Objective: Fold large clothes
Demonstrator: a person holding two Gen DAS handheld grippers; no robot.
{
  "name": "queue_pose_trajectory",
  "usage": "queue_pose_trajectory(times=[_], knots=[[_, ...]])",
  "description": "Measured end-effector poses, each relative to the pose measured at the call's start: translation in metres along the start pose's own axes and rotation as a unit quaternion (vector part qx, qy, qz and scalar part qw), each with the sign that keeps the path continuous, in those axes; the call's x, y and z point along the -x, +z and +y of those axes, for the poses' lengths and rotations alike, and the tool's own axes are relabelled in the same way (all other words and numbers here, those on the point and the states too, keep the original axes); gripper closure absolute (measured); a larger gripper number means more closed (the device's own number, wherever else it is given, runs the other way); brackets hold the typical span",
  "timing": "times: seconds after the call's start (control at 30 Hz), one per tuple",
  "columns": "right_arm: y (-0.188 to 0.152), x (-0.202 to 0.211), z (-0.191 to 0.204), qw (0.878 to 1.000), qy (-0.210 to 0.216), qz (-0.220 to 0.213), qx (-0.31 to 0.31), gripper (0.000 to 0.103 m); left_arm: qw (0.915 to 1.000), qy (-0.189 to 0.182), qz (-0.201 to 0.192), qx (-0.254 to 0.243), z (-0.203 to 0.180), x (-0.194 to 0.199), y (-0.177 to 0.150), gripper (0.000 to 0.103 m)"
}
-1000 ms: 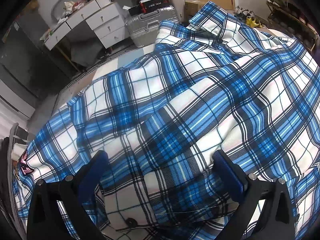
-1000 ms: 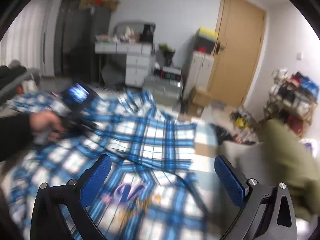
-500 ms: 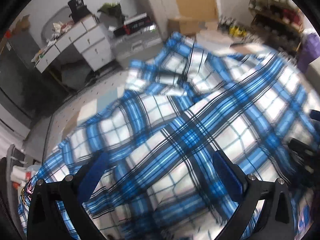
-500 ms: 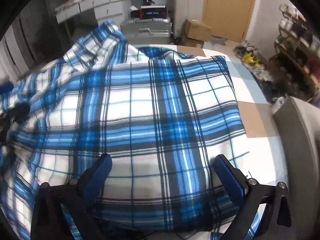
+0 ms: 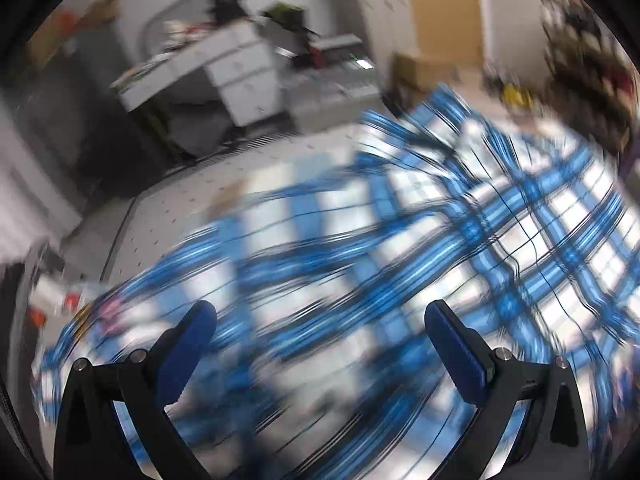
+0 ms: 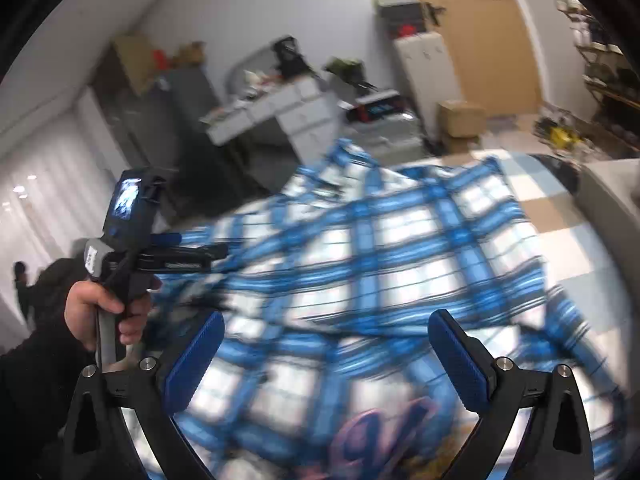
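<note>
- One blue, white and black plaid shirt (image 6: 400, 264) lies spread over a pale work surface (image 5: 188, 208) with small dots, covering most of it; both views are motion-blurred, so the folds are hard to read.
- A pink-purple printed patch (image 6: 384, 428) shows on fabric at the near edge in the right wrist view.
- One white desk (image 6: 280, 112) with drawers stands against the far wall, its top cluttered; a dark cabinet (image 6: 160, 108) is at its left.
- One tan door (image 6: 492, 28) is at the back right, with a white locker (image 6: 424, 68) and a cardboard box (image 6: 460, 118) near it.
- One shelf rack (image 6: 608, 64) holds mixed items at the far right.
- Two grippers: the left gripper (image 5: 320, 332) has its blue pads wide apart above the shirt, holding nothing.
- The right gripper (image 6: 326, 338) is likewise spread wide and empty over the shirt.
- One hand (image 6: 96, 312) is seen, in a dark sleeve, gripping the left tool's handle at the shirt's left edge.
</note>
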State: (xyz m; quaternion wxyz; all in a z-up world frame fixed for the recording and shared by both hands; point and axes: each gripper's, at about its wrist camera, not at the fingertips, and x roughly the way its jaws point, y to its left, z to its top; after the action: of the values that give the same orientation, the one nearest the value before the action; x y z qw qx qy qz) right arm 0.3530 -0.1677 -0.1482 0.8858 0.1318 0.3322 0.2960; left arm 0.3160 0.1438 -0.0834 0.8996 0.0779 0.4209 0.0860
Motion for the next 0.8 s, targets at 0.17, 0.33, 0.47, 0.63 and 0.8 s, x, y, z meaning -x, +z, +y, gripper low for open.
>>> queue_pose_trajectory(times=[0.17,0.33,0.47,0.63,0.8], knots=[[-0.02,-0.019,0.025,0.999,0.007,0.026,0.029,0.0,0.9893,0.038,-0.031,0.137,0.122,0.072,-0.068,0.001],[-0.035,-0.021,0.037,0.999,0.035,0.04,-0.006,0.0,0.959,0.1,-0.02,0.264,0.225,0.1,-0.144,0.001],[-0.042,-0.017,0.048,0.999,0.035,0.032,0.004,0.0,0.9237,0.113,-0.011,0.366,0.286,0.082,-0.18,0.001],[-0.052,-0.025,0.048,0.999,0.016,0.034,0.021,0.0,0.8941,0.083,0.035,0.439,0.353,0.026,-0.197,0.001],[-0.055,-0.021,0.036,0.999,0.028,0.017,-0.009,0.0,0.8821,0.082,0.041,0.462,0.386,0.014,-0.202,0.005]])
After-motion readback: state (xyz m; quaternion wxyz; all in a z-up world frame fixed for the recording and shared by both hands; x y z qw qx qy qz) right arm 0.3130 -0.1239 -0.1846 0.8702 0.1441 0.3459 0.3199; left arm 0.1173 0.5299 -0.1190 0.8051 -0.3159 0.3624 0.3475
